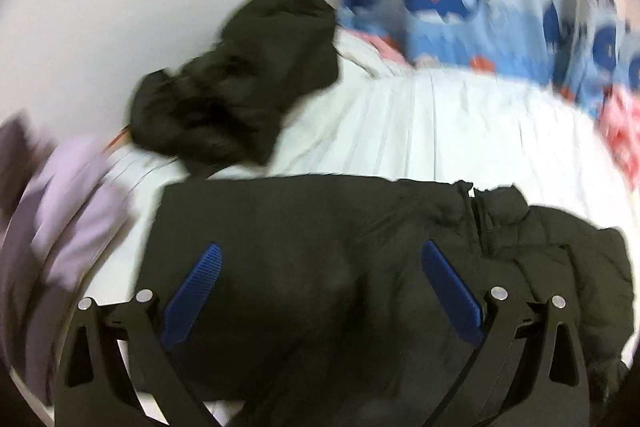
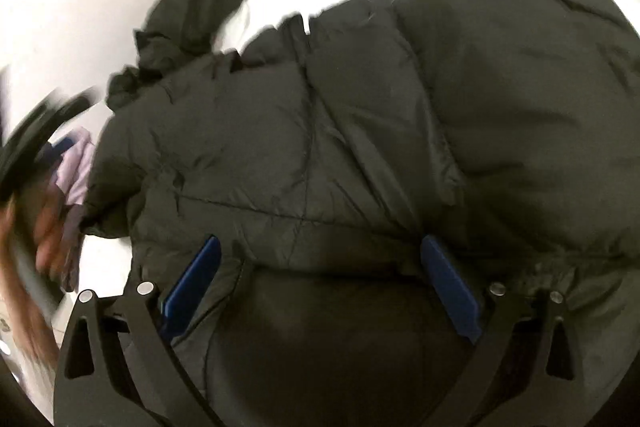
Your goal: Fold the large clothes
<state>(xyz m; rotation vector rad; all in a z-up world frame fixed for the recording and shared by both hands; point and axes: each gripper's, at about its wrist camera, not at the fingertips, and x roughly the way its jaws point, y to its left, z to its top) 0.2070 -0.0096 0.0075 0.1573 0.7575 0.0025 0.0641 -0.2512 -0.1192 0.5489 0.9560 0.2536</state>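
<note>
The left gripper (image 1: 320,263) hangs over the near part of a black puffer jacket (image 1: 328,239), its blue pads spread wide with nothing pinched between them. The right gripper (image 2: 320,255) is likewise fully spread above the same jacket (image 2: 400,107), gripping nothing; whether the pads brush the fabric cannot be told.

No brand, label or writing can be read on the jacket.

In the left wrist view the jacket lies flat on a white bedsheet (image 1: 420,123) with its long axis running left to right, its far edge nearly straight. One dark part (image 1: 244,83), a sleeve or hood, reaches away toward the far left.

A lilac garment (image 1: 76,211) lies just left of the jacket. A curtain with blue whales (image 1: 472,11) hangs beyond the bed's far edge. Bare sheet stays open beyond the jacket, between it and the curtain.
</note>
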